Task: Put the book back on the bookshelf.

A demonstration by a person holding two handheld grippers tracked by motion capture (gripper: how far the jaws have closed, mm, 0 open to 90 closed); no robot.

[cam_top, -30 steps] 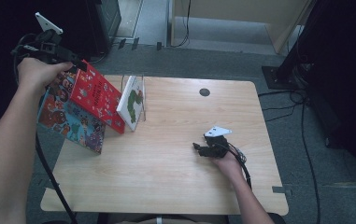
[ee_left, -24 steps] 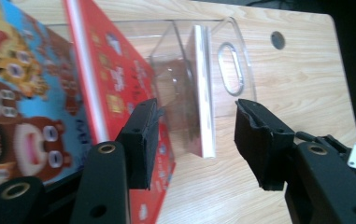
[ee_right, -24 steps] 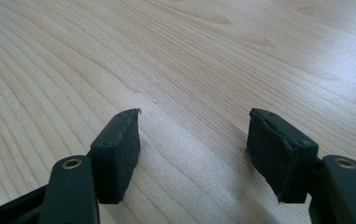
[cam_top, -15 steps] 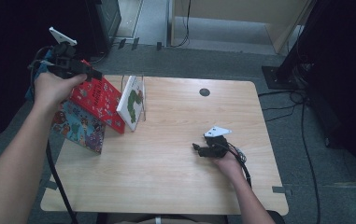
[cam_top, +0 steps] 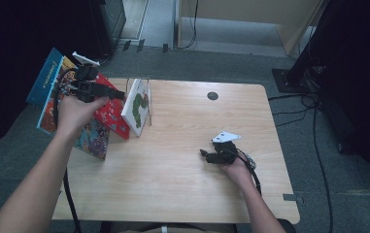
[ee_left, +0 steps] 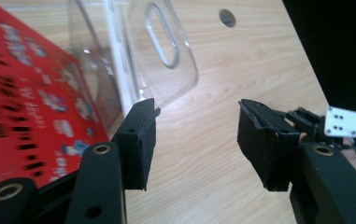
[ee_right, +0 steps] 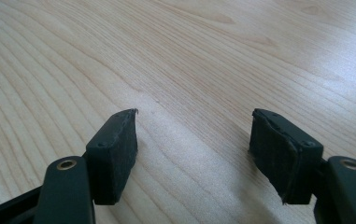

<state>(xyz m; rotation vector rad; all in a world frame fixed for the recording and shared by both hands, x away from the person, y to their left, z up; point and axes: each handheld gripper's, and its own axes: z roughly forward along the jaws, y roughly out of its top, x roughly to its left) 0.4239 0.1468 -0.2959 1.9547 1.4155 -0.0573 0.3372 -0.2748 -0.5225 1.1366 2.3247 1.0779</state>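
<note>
High view looks down on the table [cam_top: 182, 194]; both gripper views skim it closely.

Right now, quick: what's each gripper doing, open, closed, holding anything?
Left gripper: open, jaws just widened, nothing between them, beside the red book.
Right gripper: open, empty, over the bare table.

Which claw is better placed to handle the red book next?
Probably the left. The left claw hovers open right beside the red book leaning by the clear stand; the right claw rests open on bare table, far off.
</note>
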